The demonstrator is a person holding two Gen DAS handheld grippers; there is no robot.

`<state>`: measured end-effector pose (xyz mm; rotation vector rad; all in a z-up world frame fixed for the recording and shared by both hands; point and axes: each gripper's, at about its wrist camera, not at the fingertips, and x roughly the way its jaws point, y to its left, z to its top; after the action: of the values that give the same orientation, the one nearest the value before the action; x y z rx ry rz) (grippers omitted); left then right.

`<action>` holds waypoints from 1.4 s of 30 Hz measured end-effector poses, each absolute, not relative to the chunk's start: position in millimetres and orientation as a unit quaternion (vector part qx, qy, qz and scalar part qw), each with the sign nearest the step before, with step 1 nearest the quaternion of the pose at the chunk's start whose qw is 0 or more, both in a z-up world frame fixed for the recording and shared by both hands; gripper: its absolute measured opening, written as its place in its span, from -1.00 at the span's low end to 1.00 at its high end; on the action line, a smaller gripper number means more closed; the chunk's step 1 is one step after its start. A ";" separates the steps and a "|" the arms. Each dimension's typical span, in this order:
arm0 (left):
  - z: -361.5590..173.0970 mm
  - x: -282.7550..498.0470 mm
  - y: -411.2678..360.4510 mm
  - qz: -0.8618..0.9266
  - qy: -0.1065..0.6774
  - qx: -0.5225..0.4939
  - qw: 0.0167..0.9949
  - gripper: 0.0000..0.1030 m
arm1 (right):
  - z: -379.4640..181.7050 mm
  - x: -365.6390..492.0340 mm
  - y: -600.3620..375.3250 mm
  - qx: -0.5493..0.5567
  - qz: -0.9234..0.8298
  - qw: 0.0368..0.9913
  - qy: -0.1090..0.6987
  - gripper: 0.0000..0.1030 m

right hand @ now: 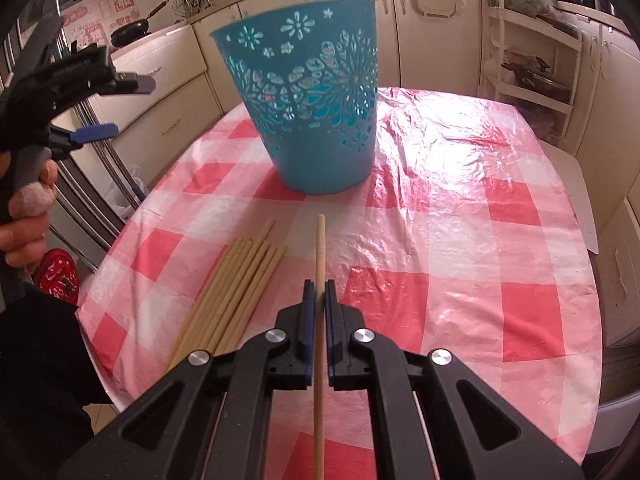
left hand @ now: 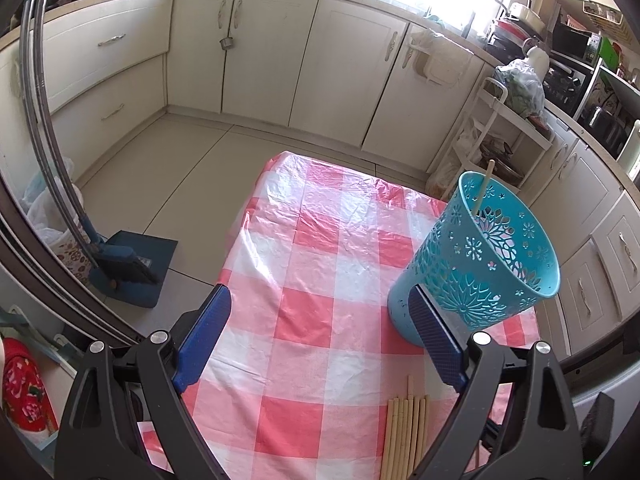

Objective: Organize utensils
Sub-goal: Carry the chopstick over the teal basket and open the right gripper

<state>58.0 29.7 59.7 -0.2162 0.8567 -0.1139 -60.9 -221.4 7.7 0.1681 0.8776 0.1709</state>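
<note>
**One chopstick pinched, the bundle waiting beside the bin**

The right gripper (right hand: 319, 292) was pinching a single pale wooden chopstick (right hand: 319, 248) between its blue pads, jaws pressed onto the shaft partway along it. The stick's long axis ran straight ahead along the fingers, its far tip pointing toward the turquoise plastic basket with cut-out flower patterns (right hand: 308, 96), which stood upright toward the far side of the pink-and-white checked plastic tablecloth (right hand: 460, 240). That alignment probably suited an end-first drop over the rim.

Just left of the held stick lay the remaining bundle of pale wooden chopsticks (right hand: 236, 284), flat on the cloth, side by side, tips angled toward the far right.

The left gripper (left hand: 320, 328) hung with its jaws spread wide and empty, near the basket's left side, perhaps ready to steady it. One chopstick (left hand: 483, 188) already leaned inside, upper end past the rim.
</note>
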 end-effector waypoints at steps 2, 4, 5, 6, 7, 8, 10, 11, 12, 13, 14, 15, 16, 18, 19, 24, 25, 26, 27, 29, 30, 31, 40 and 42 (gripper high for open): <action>58.0 59.2 31.7 -0.052 0.416 -0.108 0.901 0.68 | 21.9 -62.6 -224.0 0.098 0.095 0.903 0.407 -0.89; 56.6 60.6 33.7 -0.047 0.418 -0.111 0.900 0.68 | 38.7 -64.8 -226.2 0.109 0.105 0.910 0.386 -0.89; 55.7 61.2 34.4 -0.046 0.420 -0.112 0.900 0.68 | 47.8 -65.6 -227.5 0.115 0.111 0.913 0.375 -0.89; 54.5 62.2 34.6 -0.044 0.422 -0.113 0.898 0.68 | 56.8 -66.2 -228.6 0.120 0.116 0.916 0.365 -0.89; 53.4 62.5 35.6 -0.042 0.424 -0.114 0.898 0.68 | 65.3 -66.7 -229.1 0.124 0.120 0.919 0.356 -0.89; 52.2 63.3 35.2 -0.041 0.426 -0.115 0.896 0.68 | 74.1 -66.7 -230.1 0.127 0.125 0.921 0.346 -0.89; 49.8 64.6 34.7 -0.040 0.430 -0.115 0.895 0.68 | 88.5 -65.6 -232.0 0.133 0.133 0.925 0.330 -0.89; 48.7 65.0 33.8 -0.039 0.431 -0.114 0.894 0.68 | 94.7 -64.7 -232.5 0.134 0.136 0.927 0.323 -0.89; 48.1 65.3 32.4 -0.039 0.432 -0.113 0.894 0.68 | 100.9 -62.9 -233.5 0.136 0.139 0.928 0.317 -0.89; 47.5 65.3 31.1 -0.040 0.432 -0.111 0.894 0.68 | 106.4 -60.5 -234.3 0.140 0.143 0.929 0.311 -0.89; 47.3 64.9 29.8 -0.041 0.432 -0.110 0.894 0.68 | 110.7 -57.8 -234.8 0.142 0.145 0.930 0.305 -0.89; 47.2 64.6 28.9 -0.042 0.432 -0.108 0.894 0.68 | 115.9 -54.9 -235.1 0.143 0.147 0.932 0.299 -0.89; 47.1 64.1 27.2 -0.043 0.432 -0.106 0.894 0.68 | 121.2 -51.4 -236.2 0.145 0.148 0.934 0.291 -0.89; 46.7 62.7 25.3 -0.046 0.432 -0.102 0.895 0.68 | 132.2 -41.7 -238.5 0.155 0.150 0.937 0.274 -0.89; 46.7 62.0 23.9 -0.046 0.432 -0.100 0.895 0.68 | 138.1 -35.7 -240.1 0.161 0.151 0.938 0.266 -0.89; 48.7 60.0 18.0 -0.048 0.428 -0.087 0.898 0.68 | 169.3 2.4 -236.0 0.165 0.140 0.953 0.212 -0.89; 49.3 59.7 17.0 -0.048 0.426 -0.084 0.899 0.68 | 174.8 12.9 -234.1 0.165 0.134 0.956 0.200 -0.89; 50.0 59.3 15.4 -0.048 0.425 -0.081 0.901 0.68 | 178.8 21.5 -233.3 0.167 0.127 0.959 0.190 -0.89; 50.9 58.8 14.4 -0.048 0.423 -0.077 0.902 0.68 | 182.2 29.3 -232.3 0.169 0.116 0.962 0.178 -0.89; 53.3 57.5 11.0 -0.047 0.417 -0.066 0.905 0.68 | 186.0 47.0 -231.1 0.177 0.093 0.967 0.159 -0.89; 54.4 57.3 9.8 -0.047 0.415 -0.061 0.907 0.68 | 186.3 53.7 -231.2 0.181 0.082 0.968 0.153 -0.89; 55.4 56.9 8.2 -0.047 0.412 -0.056 0.908 0.69 | 184.4 62.6 -230.0 0.180 0.069 0.970 0.150 -0.89; 57.2 58.2 4.4 -0.054 0.412 -0.049 0.908 0.71 | 151.8 98.4 -229.0 0.157 0.032 0.967 0.198 -0.89; 56.8 58.9 3.9 -0.055 0.413 -0.050 0.908 0.71 | 146.6 97.7 -229.3 0.156 0.032 0.965 0.206 -0.89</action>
<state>58.9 3.9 56.8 -0.1036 0.8522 -0.1131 97.7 -229.3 146.6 0.3164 0.4165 0.0639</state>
